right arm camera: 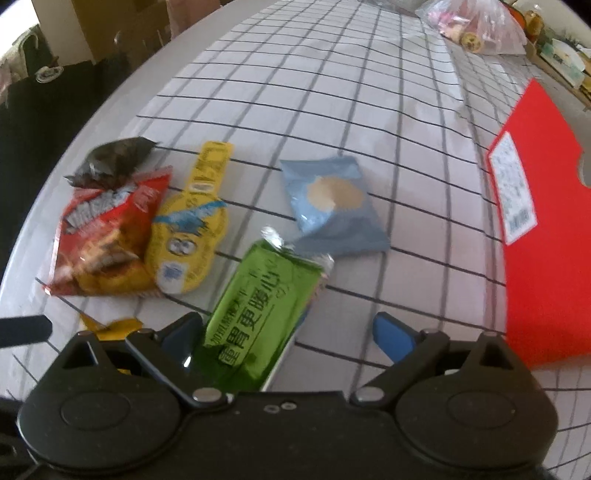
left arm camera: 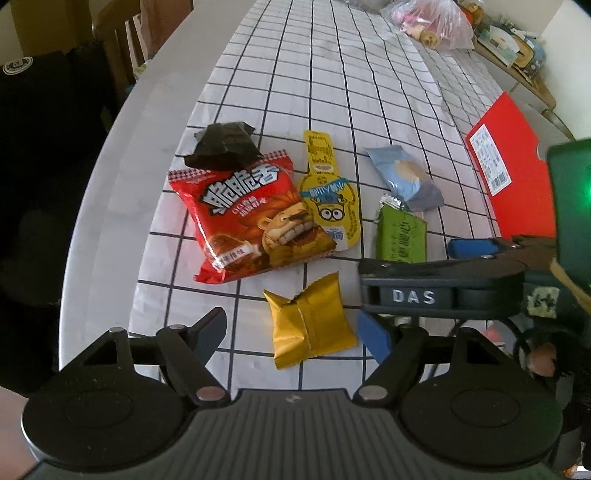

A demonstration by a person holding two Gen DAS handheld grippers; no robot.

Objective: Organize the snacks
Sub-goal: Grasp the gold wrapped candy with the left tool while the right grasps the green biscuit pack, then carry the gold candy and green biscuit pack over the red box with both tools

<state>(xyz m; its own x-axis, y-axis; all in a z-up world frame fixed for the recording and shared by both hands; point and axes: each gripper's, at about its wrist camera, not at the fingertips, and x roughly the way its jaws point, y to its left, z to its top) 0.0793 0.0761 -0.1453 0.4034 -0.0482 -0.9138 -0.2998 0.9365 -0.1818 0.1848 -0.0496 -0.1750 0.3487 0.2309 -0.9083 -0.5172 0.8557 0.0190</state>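
Snacks lie on a white grid tablecloth (left arm camera: 325,92): a red chip bag (left arm camera: 251,218), a dark packet (left arm camera: 225,146) behind it, a yellow minion pouch (left arm camera: 332,195), a light blue packet (left arm camera: 406,177), a green packet (left arm camera: 400,236) and a gold packet (left arm camera: 310,321). My left gripper (left arm camera: 295,332) is open with the gold packet between its fingers. My right gripper (right arm camera: 291,332) is open around the green packet (right arm camera: 262,306), which lies against its left finger; the gripper also shows in the left wrist view (left arm camera: 443,288). The blue packet (right arm camera: 332,203) lies just beyond.
A red flat box (left arm camera: 513,173) lies at the right, also in the right wrist view (right arm camera: 546,229). A clear plastic bag of items (left arm camera: 432,22) sits at the far end. A cluttered shelf (left arm camera: 517,48) stands beyond the table's right edge; a wooden chair (left arm camera: 122,51) stands far left.
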